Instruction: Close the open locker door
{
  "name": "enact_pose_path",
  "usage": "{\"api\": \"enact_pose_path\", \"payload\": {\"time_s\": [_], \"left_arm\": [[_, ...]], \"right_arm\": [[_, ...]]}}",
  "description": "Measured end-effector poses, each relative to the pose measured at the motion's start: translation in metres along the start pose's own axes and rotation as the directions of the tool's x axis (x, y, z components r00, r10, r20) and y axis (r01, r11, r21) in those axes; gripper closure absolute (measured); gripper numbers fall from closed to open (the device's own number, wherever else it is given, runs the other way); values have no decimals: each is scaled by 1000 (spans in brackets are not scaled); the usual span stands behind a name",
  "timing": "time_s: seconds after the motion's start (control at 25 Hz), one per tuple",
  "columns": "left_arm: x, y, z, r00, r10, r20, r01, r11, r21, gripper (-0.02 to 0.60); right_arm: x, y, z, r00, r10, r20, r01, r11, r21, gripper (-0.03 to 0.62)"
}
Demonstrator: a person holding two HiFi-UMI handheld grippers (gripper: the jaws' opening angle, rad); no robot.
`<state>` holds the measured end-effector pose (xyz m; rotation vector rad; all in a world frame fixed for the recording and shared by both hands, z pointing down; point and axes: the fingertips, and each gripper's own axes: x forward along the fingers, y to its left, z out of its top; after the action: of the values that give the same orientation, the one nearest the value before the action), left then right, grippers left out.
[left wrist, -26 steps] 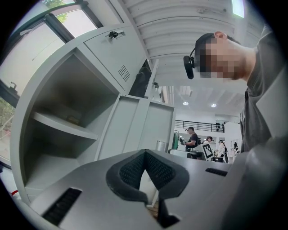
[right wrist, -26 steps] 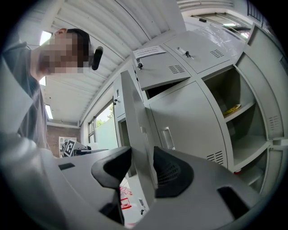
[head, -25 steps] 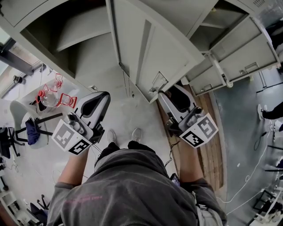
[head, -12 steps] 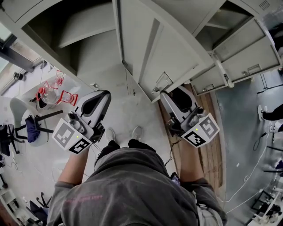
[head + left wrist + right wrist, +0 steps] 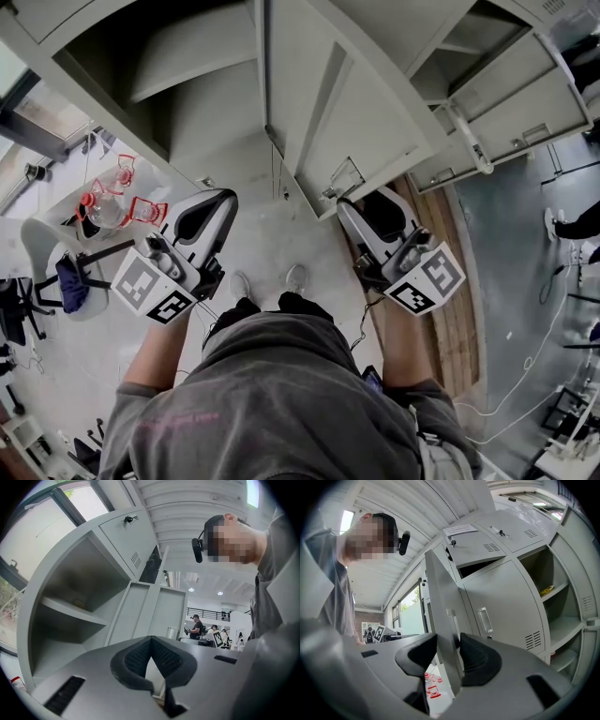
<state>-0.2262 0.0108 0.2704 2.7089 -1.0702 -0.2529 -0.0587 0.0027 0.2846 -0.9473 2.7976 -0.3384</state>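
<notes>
Slipping is judged the main risk: the locker door (image 5: 347,103) is pinched only at its thin free edge by the right gripper (image 5: 354,204), whose fingers (image 5: 476,656) are closed onto the panel from both faces, just beside the handle (image 5: 342,175). If the swing is forced off the hinge's arc, the smooth painted metal could be pulled out of the grip, or the door could be twisted. A gripper left on the edge could also be trapped against the frame as the gap is shut. The left gripper (image 5: 217,199) is held apart from the door, its fingers (image 5: 133,658) brought together at the tips with nothing between them.

The door is seen as a pale grey metal panel, stiffened by a raised vertical rib. It stands wide open in front of the person — the compartment (image 5: 169,94) it belongs to, fitted with one shelf (image 5: 70,613), lies open on its left.
</notes>
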Motion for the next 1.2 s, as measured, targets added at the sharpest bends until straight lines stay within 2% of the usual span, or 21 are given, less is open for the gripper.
{"api": "enact_pose_path", "payload": {"time_s": [0.52,1.2], "left_arm": [[-39,27,13,1000,-29,4,29,1000,-12,568],[-95,63,30,1000,-20,21,20,1000,-5,568]], "right_arm": [[31,50,-15,1000,16,-22,-16,1000,-7,416],[80,101,-33,999,33,-40,-34,999,-20,416]]}}
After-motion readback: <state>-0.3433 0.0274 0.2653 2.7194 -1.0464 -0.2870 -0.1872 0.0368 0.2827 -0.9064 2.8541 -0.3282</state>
